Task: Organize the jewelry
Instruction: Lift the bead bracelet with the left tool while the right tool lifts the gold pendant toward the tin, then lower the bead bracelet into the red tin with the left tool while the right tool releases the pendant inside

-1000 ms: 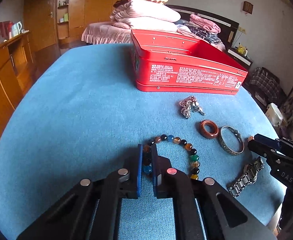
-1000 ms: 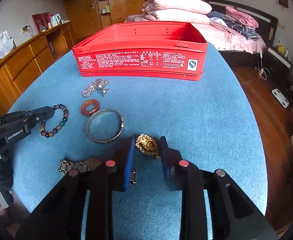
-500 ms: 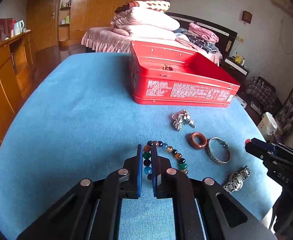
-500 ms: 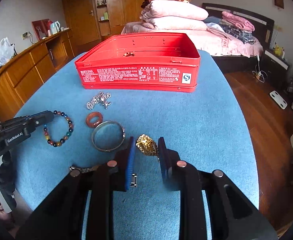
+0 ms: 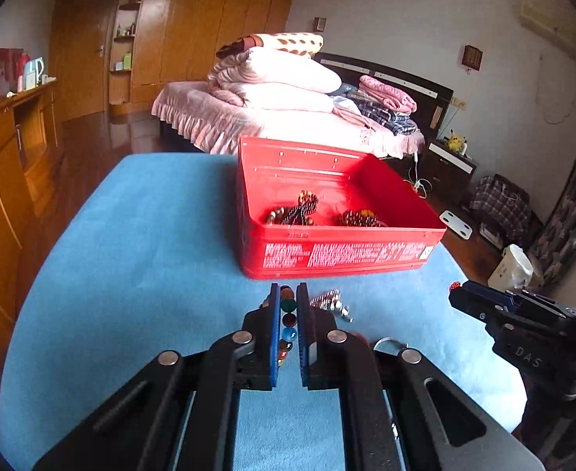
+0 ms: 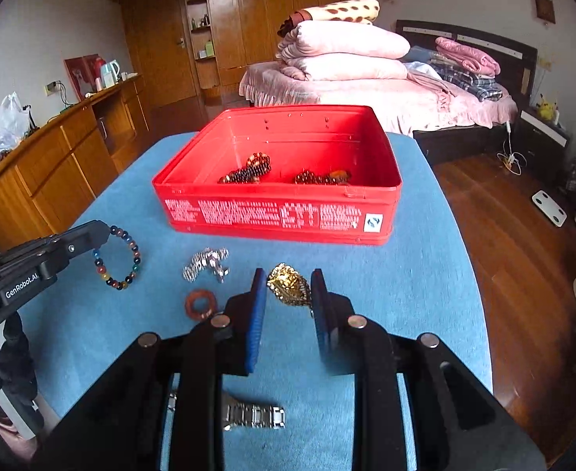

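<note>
**Ana:** Jewelry is split three ways. The bead bracelet (image 6: pixel 119 259) hangs clear of the blue table (image 6: pixel 425 274), pinched by the left gripper (image 5: pixel 288 306). The gold pendant (image 6: pixel 289 284) is clamped in the right gripper (image 6: pixel 288 294). Other pieces already lie in the red tin (image 6: pixel 276 180) at the far side.

**Ben:** How will they handle?

**Ana:** I judge both light. The bracelet is a limp loop of hard, smooth beads: it will swing, and a bead could roll out of closed jaws gripping just one or two. The pendant is small, rigid and knobbly, and the pads squeeze its sides, which looks the surer hold. Whether a chain trails from it, I cannot tell.

**Ben:** Room to move?

**Ana:** The way ahead to the tin is open cloth. Its near wall stands upright, so each load must pass over the rim, and the dangling loop could catch there. Left on the table near the grippers are a silver chain clump (image 6: pixel 207 263), a reddish ring (image 6: pixel 199 304) and a metal watch (image 6: pixel 254 416), with the table's right edge not far from the right gripper.
</note>
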### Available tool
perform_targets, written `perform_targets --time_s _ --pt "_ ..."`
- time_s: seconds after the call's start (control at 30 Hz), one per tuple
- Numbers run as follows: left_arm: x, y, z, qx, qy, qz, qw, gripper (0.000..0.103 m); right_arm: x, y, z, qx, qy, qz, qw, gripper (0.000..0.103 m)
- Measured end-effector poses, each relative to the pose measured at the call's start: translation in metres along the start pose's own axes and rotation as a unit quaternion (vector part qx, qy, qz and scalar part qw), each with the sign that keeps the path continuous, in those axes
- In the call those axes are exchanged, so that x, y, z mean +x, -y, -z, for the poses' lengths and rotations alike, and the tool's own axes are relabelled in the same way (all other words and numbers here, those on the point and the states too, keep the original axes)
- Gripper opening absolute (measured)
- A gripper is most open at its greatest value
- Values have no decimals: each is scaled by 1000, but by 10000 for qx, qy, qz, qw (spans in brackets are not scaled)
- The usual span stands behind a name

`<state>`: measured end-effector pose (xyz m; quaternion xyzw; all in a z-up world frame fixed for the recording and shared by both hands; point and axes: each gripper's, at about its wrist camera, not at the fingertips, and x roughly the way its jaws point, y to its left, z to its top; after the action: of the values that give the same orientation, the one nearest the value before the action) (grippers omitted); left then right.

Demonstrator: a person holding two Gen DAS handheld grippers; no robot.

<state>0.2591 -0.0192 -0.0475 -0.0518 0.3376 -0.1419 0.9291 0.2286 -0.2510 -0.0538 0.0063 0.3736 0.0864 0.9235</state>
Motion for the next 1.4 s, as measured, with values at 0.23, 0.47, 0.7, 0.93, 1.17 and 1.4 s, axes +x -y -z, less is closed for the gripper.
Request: perform_targets --time_s 0.23,0.47,0.7,0.93,1.17,1.4 --pt "5 11 -28 136 186 -13 9997 8 3 1 -29 65 142 -106 9998 22" --pt "17 23 -65 229 365 -63 9991 8 11 6 -62 48 261 -65 9996 22" --pt "40 29 -97 232 464 -84 9986 8 29 15 -95 81 278 -12 9996 22" --pt "82 26 -117 197 306 -278 9989 8 63 23 -116 182 120 39 9998 22" --pt "129 20 -123 137 -71 -328 9993 8 105 31 -124 291 -171 70 9994 22" --pt "148 10 -115 4 -272 -317 9991 14 127 36 -121 326 -306 154 9989 39"
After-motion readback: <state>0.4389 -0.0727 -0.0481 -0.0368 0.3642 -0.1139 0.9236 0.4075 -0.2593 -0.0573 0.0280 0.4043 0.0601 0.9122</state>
